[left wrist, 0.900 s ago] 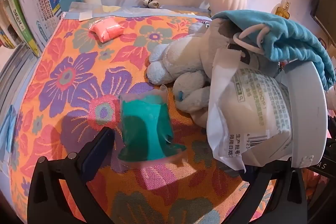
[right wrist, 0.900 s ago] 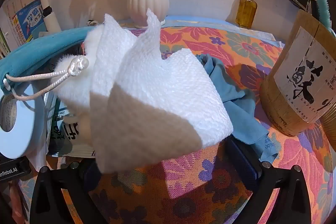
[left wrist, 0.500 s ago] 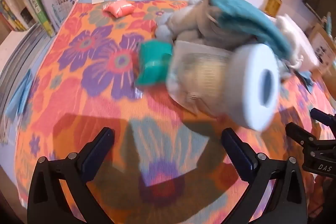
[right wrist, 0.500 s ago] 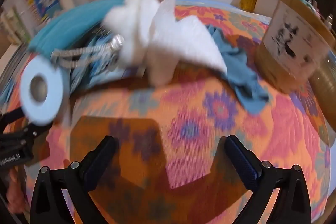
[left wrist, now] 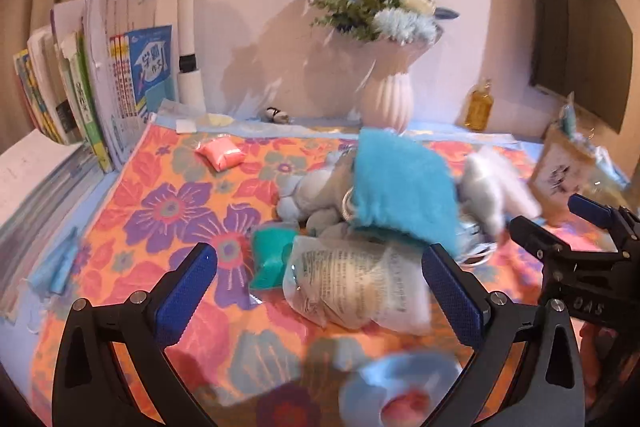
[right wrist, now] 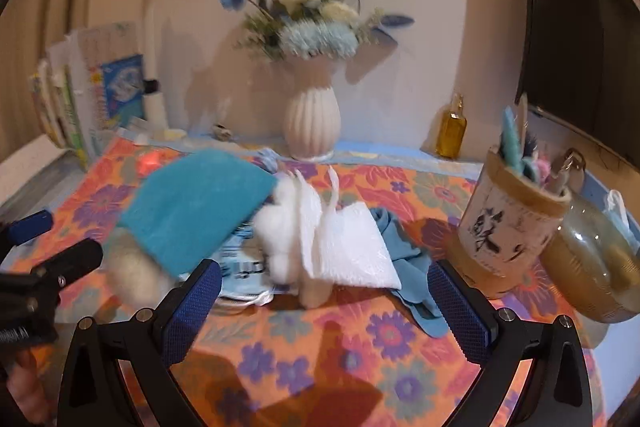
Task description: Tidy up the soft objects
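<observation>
A heap of soft things lies mid-table on the floral cloth: a turquoise fluffy pouch (left wrist: 400,187) (right wrist: 196,211) over a grey plush toy (left wrist: 312,195), a clear packet (left wrist: 356,287), a green packet (left wrist: 272,259), white paper towel (right wrist: 344,239) (left wrist: 500,195) and a blue cloth (right wrist: 408,267). A pink packet (left wrist: 220,155) lies apart at the back left. A blue tape roll (left wrist: 400,387) sits blurred near the front. My left gripper (left wrist: 320,287) is open, short of the clear packet. My right gripper (right wrist: 324,299) is open in front of the paper towel, holding nothing.
A white vase of flowers (left wrist: 386,99) (right wrist: 312,123), an amber bottle (right wrist: 451,131), a lamp post (left wrist: 188,27) and books (left wrist: 120,75) line the back. A wooden holder (right wrist: 508,227) and glass jar (right wrist: 596,275) stand at the right. A dark monitor (right wrist: 580,27) hangs beyond.
Both grippers have pulled back and up from the heap, which was close in front and now lies farther off. The tape roll has dropped toward the front edge.
</observation>
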Tool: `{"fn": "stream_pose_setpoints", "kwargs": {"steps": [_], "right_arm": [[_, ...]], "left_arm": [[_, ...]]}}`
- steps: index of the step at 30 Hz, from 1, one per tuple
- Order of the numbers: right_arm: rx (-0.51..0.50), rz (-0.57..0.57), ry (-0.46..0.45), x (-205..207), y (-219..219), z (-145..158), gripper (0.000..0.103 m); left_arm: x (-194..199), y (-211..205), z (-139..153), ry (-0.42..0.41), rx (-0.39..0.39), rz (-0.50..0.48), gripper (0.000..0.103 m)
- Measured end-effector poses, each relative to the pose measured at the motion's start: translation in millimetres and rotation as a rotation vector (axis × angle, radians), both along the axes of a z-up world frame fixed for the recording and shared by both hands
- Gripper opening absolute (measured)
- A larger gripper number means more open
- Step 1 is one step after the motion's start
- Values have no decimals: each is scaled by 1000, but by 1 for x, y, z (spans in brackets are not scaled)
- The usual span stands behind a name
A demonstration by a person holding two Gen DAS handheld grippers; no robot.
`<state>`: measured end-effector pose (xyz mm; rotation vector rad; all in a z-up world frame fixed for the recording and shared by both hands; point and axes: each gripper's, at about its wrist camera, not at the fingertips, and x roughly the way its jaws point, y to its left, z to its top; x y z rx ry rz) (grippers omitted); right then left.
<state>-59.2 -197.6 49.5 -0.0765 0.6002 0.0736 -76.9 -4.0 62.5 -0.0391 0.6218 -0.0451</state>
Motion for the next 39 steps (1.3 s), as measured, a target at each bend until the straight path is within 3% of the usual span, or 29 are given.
{"fn": "stream_pose_setpoints", "kwargs": {"steps": [2,5,10,16,22,39], "right_arm": [[27,-6,67,13,-6,-6,103],[107,19,39,5,-21,-8,103],[129,8,74,8,-25,-13,103],[46,24,52,3,-9,-13,103],[44,21,55,4,-12,-14,103],[16,18,49,3,-9,-15,103]], "left_arm": [[-6,-3,-6,9,-19,-20,102],[-19,7,-5,-67,-74,-47,102],[-7,15,-19,12,-126,-46,102],[-12,5,-22,5,-71,-67,102],[-13,-7,-23,9,-4,-81,102],[-9,-6,-25,37,-38,-60,102]]}}
